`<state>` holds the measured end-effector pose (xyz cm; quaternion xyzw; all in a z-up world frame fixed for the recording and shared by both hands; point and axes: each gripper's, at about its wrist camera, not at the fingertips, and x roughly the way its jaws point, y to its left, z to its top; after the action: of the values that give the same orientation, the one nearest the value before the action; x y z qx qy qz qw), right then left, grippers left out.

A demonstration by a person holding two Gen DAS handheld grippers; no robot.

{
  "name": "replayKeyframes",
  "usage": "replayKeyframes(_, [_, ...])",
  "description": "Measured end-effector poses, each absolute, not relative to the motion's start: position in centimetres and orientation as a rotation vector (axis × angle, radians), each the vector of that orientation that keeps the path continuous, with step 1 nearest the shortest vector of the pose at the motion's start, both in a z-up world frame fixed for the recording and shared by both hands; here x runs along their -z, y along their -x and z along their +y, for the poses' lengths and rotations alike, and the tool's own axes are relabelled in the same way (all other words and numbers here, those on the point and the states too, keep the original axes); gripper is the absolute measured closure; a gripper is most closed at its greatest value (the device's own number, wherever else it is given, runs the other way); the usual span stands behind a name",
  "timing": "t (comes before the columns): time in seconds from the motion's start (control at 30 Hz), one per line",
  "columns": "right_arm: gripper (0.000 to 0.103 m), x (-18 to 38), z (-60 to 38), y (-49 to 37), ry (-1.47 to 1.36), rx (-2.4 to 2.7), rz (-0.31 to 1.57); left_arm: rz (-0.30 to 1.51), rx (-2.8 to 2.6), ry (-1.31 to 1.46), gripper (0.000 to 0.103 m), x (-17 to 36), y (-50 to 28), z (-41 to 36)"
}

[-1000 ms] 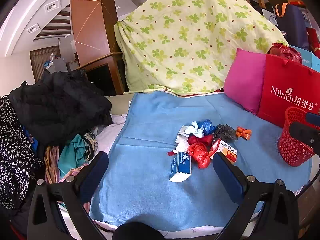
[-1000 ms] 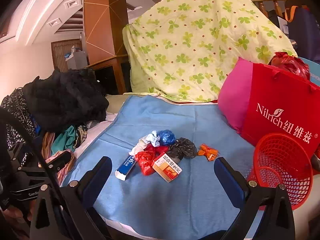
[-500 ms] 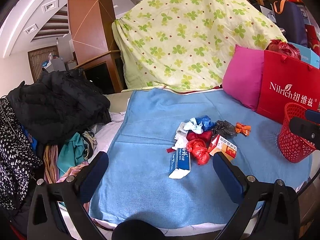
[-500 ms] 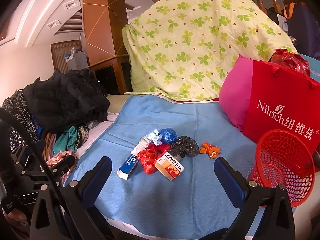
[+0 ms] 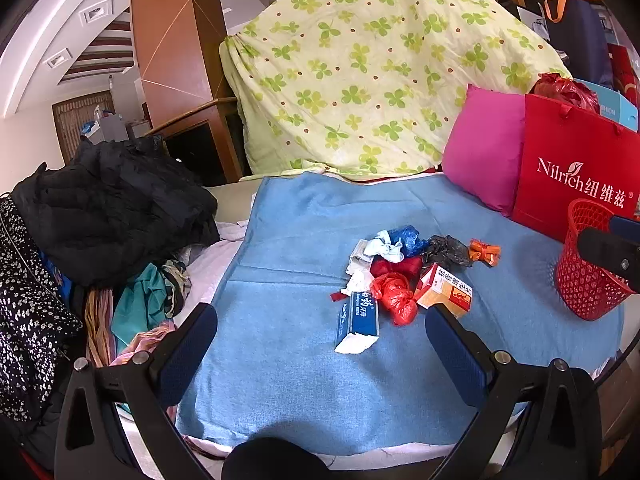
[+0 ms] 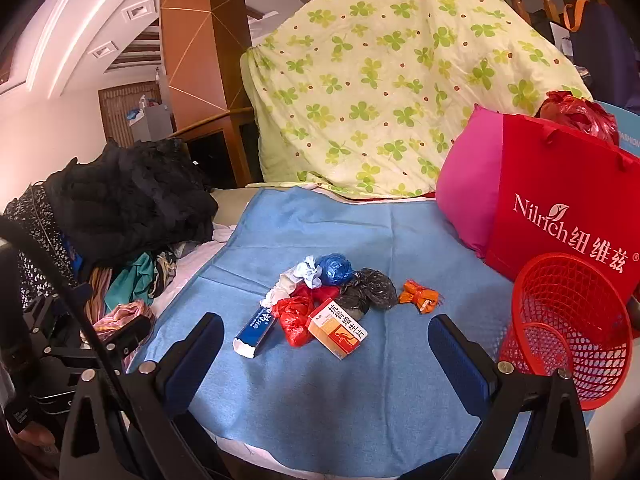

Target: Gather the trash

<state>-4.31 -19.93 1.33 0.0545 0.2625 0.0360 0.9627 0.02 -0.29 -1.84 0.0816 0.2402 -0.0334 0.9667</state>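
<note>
Fuzzy blue blanket (image 6: 360, 392) carries crinkled plastic wads (image 6: 294, 318), cardboard boxes (image 6: 338, 328); mesh basket (image 6: 568, 328) partly cut off; both jaws wide apart, empty.

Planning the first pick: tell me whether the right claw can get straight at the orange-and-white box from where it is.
Probably yes. The right claw is open, and the orange-and-white box lies ahead of it on the blue blanket, at the near edge of the pile. Only the red bag touches its left side.
</note>
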Motion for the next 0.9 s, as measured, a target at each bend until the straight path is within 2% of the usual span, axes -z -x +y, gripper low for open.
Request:
replayKeyframes(0.3, [0.0,-0.9,-20.2,3.9,-0.123,-0.069,0.542,0.476,0.089,-0.097,0.0,2.1,-0.2,-0.2])
replayKeyframes(0.9, [0.0,1.0,-20.5,1.9,-0.136,-0.075,0.595,0.541,0.1,-0.139,0.0,3.7,-2.3,-0.6])
